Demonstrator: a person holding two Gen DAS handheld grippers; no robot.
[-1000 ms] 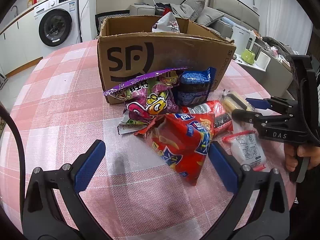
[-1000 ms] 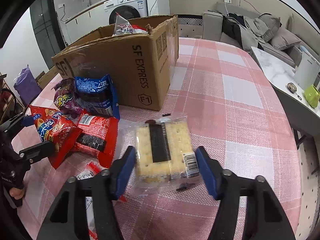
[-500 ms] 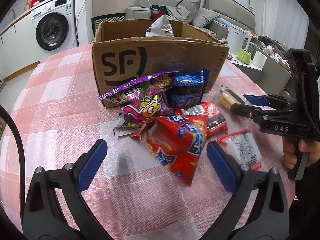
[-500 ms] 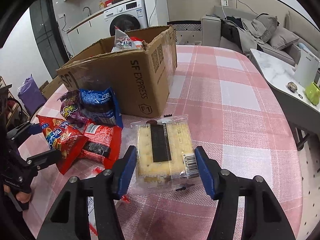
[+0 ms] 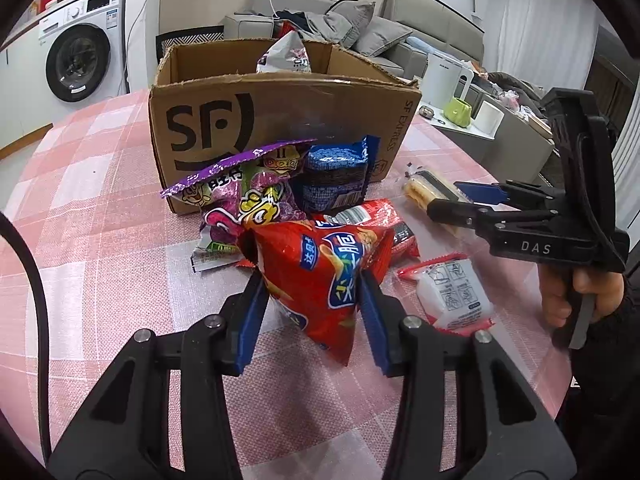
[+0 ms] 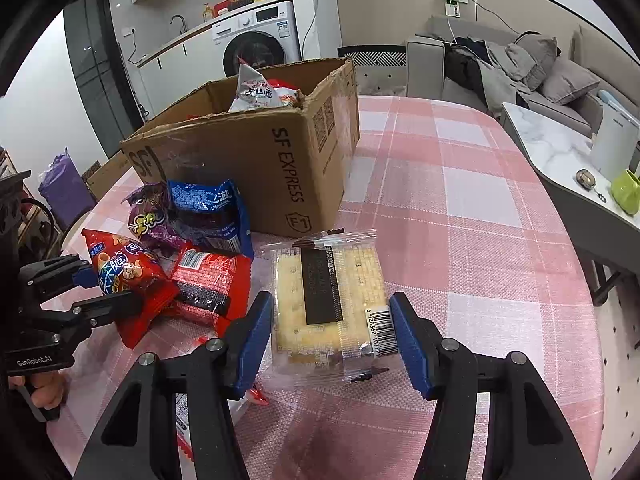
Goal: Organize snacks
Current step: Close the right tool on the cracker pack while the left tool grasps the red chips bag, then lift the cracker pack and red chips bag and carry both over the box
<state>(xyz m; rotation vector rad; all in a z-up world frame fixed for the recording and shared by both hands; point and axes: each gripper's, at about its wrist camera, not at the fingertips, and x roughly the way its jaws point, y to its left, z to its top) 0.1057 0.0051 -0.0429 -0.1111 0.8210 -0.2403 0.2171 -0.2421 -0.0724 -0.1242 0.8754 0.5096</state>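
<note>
Left hand-held gripper (image 5: pixel 312 304): jaws closing, the blue pads pinching a red chip bag (image 5: pixel 320 276) whose far end lies against the snack pile on the desk (image 5: pixel 100 216). Right hand-held gripper (image 6: pixel 332 332): partly closed, blue pads pressed on both sides of a clear cracker packet (image 6: pixel 328 304) lying flat on the pink checked cloth. Between the two tools lie a red noodle packet (image 6: pixel 208 280), a blue packet (image 5: pixel 336 176) and a purple candy bag (image 5: pixel 244 192), the last two leaning on the open cardboard box (image 5: pixel 280 120). A silver bag (image 5: pixel 286 56) stands inside the box. A small white sachet (image 5: pixel 452 296) lies just beside the chip bag.
</note>
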